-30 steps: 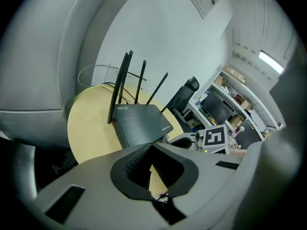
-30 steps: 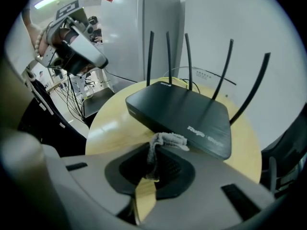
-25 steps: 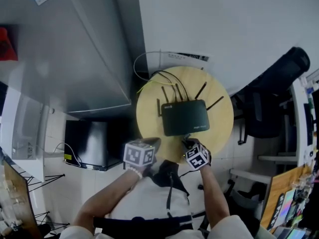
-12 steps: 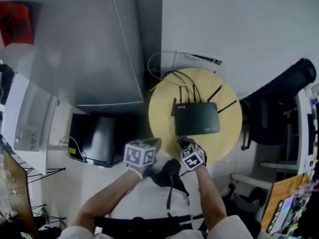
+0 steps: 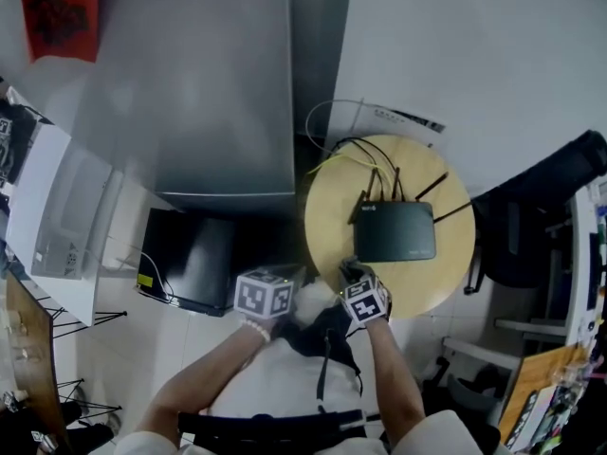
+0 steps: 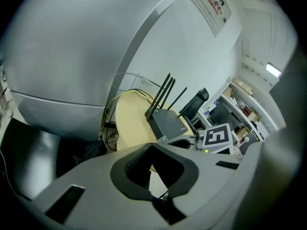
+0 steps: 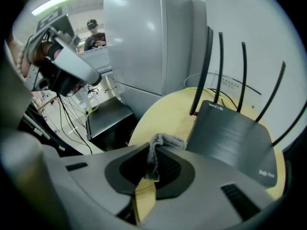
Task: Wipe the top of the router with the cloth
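Note:
A black router (image 5: 395, 230) with several upright antennas lies on a round wooden table (image 5: 332, 235). My right gripper (image 5: 349, 269) hovers at the table's near edge, just off the router's near left corner, shut on a small grey cloth (image 7: 163, 140). In the right gripper view the cloth hangs between the jaws of the right gripper (image 7: 156, 150), close beside the router (image 7: 235, 145). My left gripper (image 5: 286, 278) stays off the table's left edge with nothing in it and looks shut. The left gripper view shows the left gripper (image 6: 152, 150), the router (image 6: 168, 121) and the table (image 6: 129, 123) ahead.
A tall grey cabinet (image 5: 218, 93) stands left of the table, with a black box (image 5: 190, 263) on the floor before it. Cables (image 5: 332, 150) trail behind the router. A black office chair (image 5: 531, 216) is at the right. A person (image 7: 96, 32) sits far off.
The head view has swung, so table and router sit farther right in it. The right gripper with the cloth is now by the router's near left corner instead of its near middle.

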### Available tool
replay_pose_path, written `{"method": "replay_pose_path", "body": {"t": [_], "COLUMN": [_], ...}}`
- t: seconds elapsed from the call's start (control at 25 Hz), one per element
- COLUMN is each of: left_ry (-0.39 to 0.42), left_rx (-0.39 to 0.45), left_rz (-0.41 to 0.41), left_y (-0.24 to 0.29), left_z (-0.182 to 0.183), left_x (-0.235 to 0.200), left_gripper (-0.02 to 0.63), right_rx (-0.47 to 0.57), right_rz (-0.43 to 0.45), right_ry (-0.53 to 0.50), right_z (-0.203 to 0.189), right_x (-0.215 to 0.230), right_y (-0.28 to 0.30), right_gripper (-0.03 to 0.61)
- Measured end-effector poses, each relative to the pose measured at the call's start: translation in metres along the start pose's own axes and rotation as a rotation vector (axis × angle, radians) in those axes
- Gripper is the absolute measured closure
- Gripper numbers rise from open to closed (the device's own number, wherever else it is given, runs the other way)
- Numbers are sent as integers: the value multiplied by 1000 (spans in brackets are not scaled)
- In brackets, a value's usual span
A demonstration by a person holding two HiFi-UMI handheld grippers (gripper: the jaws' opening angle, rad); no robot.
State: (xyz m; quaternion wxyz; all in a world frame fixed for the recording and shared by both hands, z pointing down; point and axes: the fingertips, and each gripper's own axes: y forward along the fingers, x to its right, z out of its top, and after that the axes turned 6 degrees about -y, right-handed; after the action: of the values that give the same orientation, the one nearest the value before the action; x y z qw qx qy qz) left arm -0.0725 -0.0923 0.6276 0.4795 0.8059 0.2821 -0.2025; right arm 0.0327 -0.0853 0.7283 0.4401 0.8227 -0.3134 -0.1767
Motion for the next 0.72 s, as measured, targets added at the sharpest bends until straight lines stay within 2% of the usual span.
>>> {"method": "replay_pose_path", "body": {"t": [0.2,0.44,0.72], "left_ry": [-24,-23,-73], "left_rx": [13,21,47], "left_rz": [-13,-26,-42], "left_y": [-7,-16,-35], "left_z": [4,11,13], "left_x": [-12,-21,-40], "left_gripper": [617,617,617], "right_rx": [24,-51,-127], "right_rz": [-78,-247,-320], "right_ry": [157,320,369], "right_z": [20,40,49], "right_x": [4,43,57], "right_y": [-8,4,22], "right_gripper": [535,534,534]}}
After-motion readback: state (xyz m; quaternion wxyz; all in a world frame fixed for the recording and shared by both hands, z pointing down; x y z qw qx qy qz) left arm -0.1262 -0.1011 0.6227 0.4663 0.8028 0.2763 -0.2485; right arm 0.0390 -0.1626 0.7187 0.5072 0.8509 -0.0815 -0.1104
